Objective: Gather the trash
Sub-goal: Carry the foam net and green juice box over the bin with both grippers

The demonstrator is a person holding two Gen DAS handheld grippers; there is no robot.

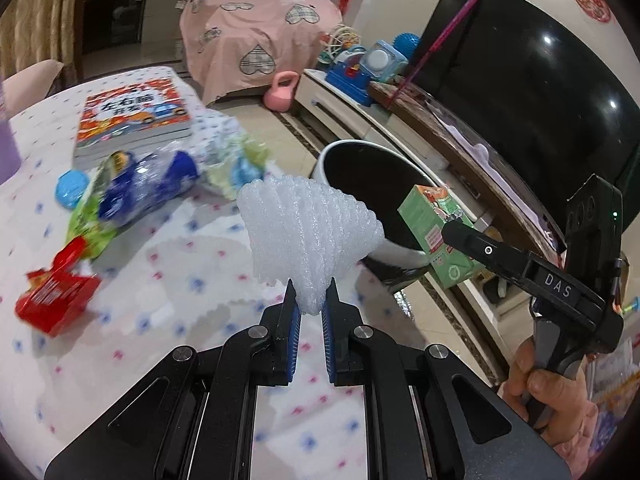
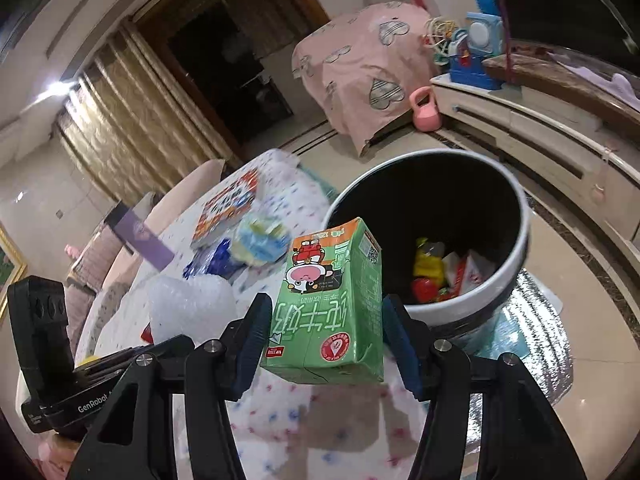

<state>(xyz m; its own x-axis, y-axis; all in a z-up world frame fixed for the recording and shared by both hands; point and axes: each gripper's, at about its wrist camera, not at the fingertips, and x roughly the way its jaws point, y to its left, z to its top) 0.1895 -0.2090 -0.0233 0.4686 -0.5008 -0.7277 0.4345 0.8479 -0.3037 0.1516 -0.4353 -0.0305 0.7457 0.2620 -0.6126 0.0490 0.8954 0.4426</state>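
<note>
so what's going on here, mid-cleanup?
A person is clearing trash off a table with a hand-held gripper in each hand. The left hand-held gripper is shut on a white foam net. The right hand-held gripper holds a green milk carton near the bin, which already has some wrappers in it. More wrappers and a book are on the table.

Open bin mouth (image 2: 524,208) unobstructed, beside table edge (image 1: 352,276); wrappers (image 1: 132,192) and book (image 1: 136,116) crowding the tabletop.
</note>
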